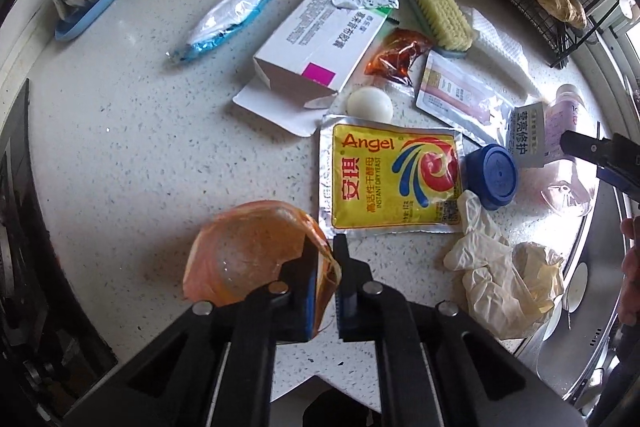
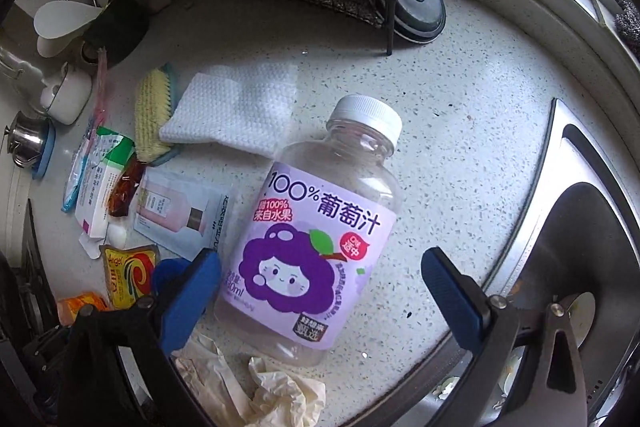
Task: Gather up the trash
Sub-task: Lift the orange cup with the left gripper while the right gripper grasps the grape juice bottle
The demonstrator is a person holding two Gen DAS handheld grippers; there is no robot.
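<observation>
Both cameras ride on the handheld grippers and look steeply down along their fingers at a speckled countertop (image 1: 120, 155), from close above it. The left wrist view hangs over the countertop's littered middle. The right wrist view sits further toward the sink (image 2: 580, 227). Both views take in the yellow Angel yeast packet (image 1: 394, 179) (image 2: 128, 277), the scrubbing brush (image 1: 440, 11) (image 2: 154, 115) and the crumpled glove (image 1: 492, 263) (image 2: 248, 387).

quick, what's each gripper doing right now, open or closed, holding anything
Left gripper: closed on the orange wrapper.
Right gripper: open around the grape juice bottle, not gripping.
</observation>
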